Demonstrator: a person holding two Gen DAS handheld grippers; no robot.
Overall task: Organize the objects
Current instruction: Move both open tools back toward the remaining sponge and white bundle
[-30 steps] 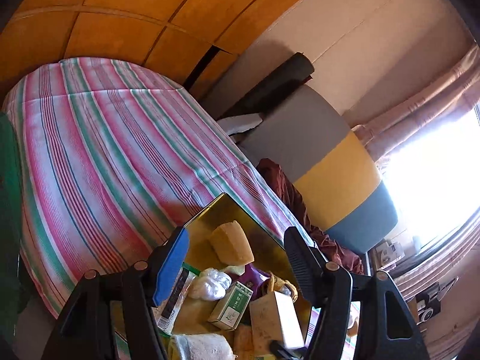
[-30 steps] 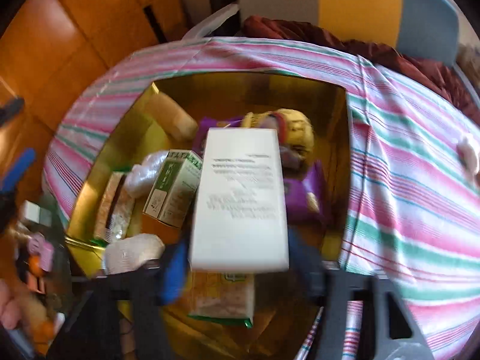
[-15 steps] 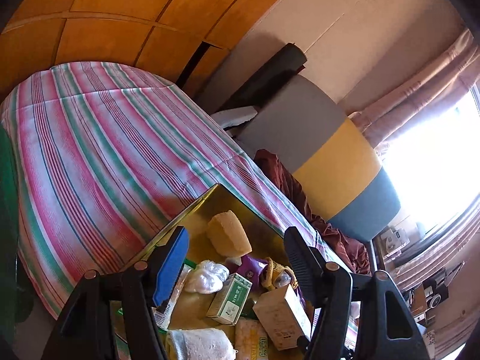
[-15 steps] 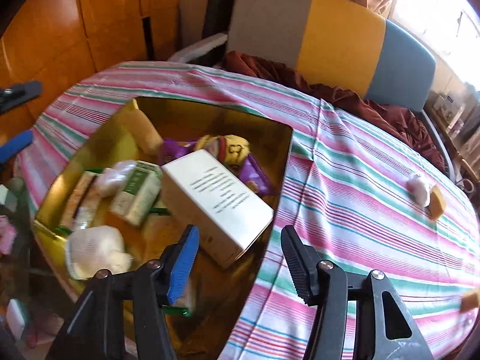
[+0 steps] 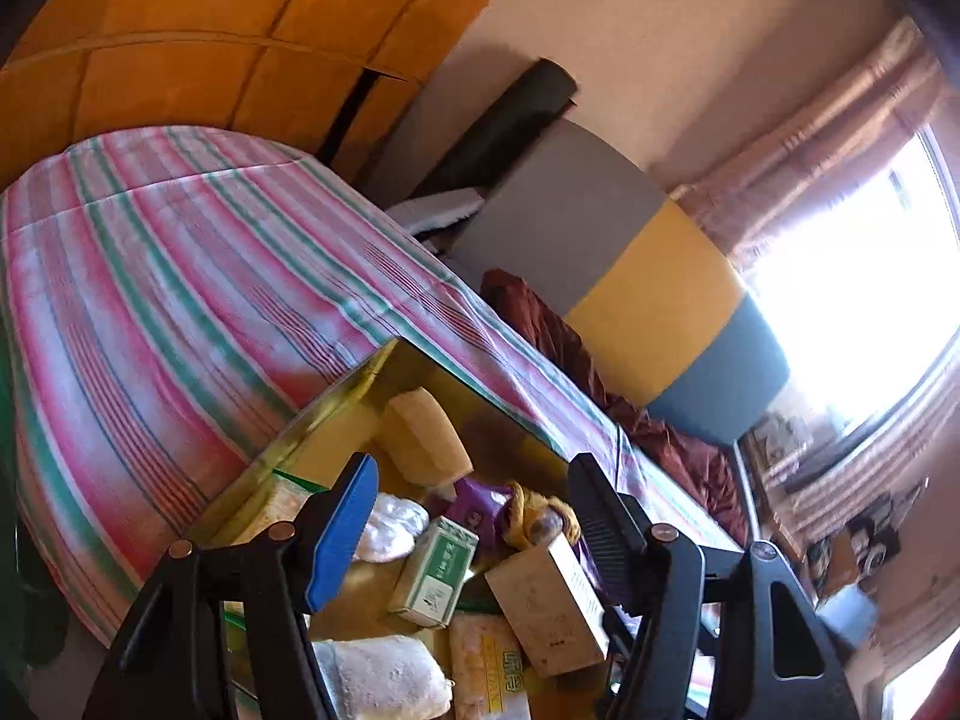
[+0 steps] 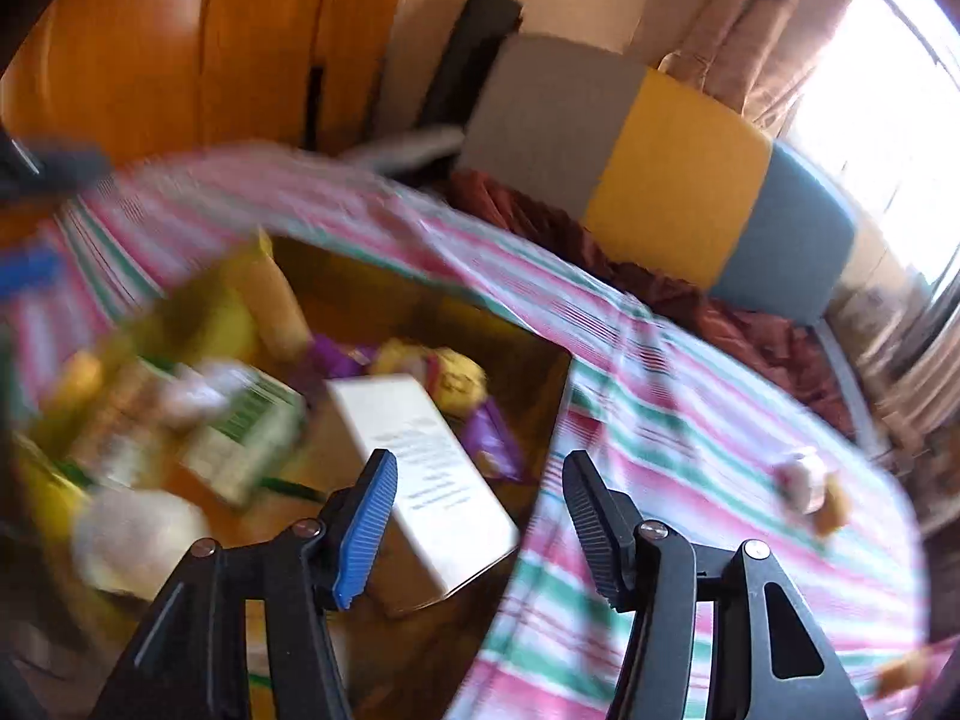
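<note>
The right gripper (image 6: 480, 531), its empty jaws opening, hovers over a white box (image 6: 420, 480) lying among packets in a gold tray (image 5: 312, 420) on a striped cloth (image 6: 660, 408), while the left gripper (image 5: 471, 531) hangs wide open and empty above that tray.

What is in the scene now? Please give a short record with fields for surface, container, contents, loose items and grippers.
surface: striped tablecloth
container: gold tray
contents: white box, green carton, yellow sponge, purple packet
loose items: small pieces on the cloth, right of the tray
left gripper: open, empty
right gripper: opening, nothing gripped
</note>
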